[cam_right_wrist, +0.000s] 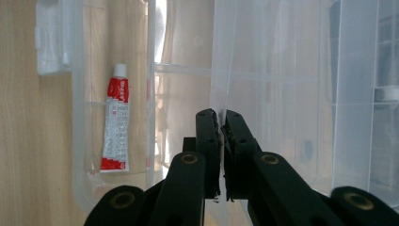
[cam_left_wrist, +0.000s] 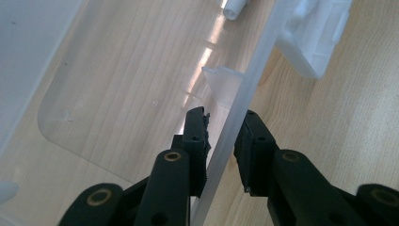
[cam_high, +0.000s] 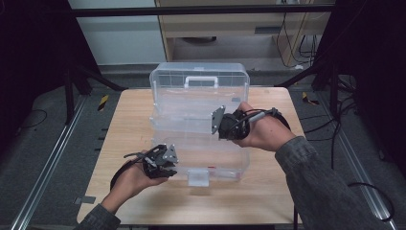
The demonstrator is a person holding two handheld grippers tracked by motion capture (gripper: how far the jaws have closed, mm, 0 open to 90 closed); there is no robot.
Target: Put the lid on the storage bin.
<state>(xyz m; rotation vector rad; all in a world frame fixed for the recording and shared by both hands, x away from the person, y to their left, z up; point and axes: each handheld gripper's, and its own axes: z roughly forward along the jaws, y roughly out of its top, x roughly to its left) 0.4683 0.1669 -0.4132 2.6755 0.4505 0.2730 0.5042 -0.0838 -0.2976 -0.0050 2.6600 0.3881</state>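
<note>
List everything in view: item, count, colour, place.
storage box: 1, clear plastic, table centre, lid raised at the back
inner tray: 1, clear, raised above the box base, its wall pinched in the right gripper
latch: 1, white, front edge of the box
handle: 1, white, top of the raised lid
tube: 1, red and white, white cap, lying in the box base
table: 1, light wood
left gripper: 1, black, jaws astride the box's front wall
right gripper: 1, black, shut on the tray wall
</note>
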